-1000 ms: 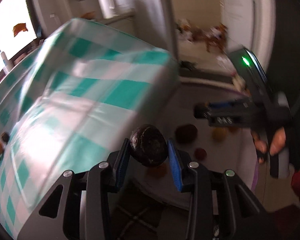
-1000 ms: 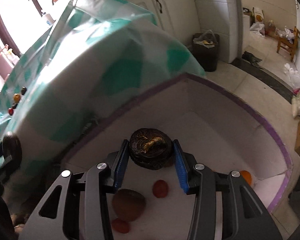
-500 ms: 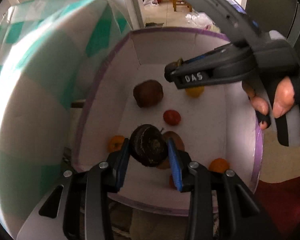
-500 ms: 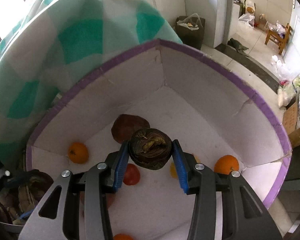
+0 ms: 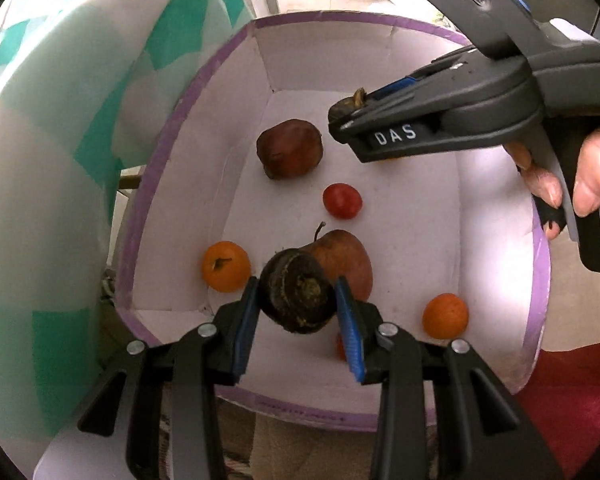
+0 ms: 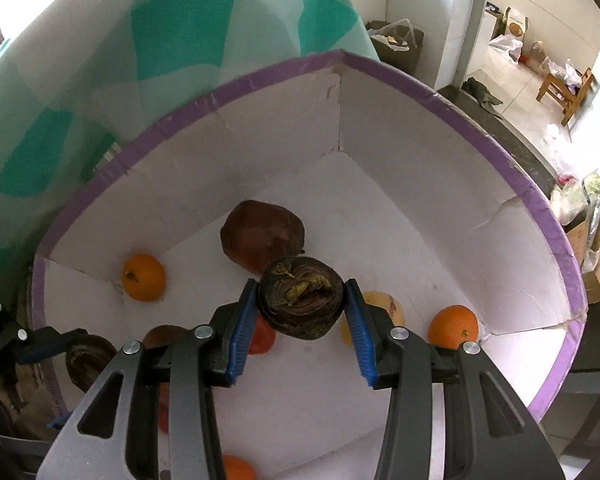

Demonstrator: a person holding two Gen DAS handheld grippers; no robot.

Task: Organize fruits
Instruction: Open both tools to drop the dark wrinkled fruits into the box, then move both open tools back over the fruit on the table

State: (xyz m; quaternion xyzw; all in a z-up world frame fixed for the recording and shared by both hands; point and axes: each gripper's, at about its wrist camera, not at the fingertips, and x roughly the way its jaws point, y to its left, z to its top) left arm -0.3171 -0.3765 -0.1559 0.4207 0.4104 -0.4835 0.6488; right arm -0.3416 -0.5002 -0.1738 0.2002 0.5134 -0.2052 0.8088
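each hand-held gripper (image 5: 296, 312) (image 6: 300, 316) clamps a dark fruit (image 5: 298, 296) (image 6: 302, 296)

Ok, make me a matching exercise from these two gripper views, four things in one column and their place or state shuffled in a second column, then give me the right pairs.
Things:
1. dark round fruit
2. small red tomato
3. big brown fruit
4. checked cloth

Places or states:
A. lying on the floor of the box, near its far wall
B. clamped in the left gripper
C. outside the box, beside it
D. lying in the middle of the box floor

Pairs: 1-B, 2-D, 3-A, 4-C
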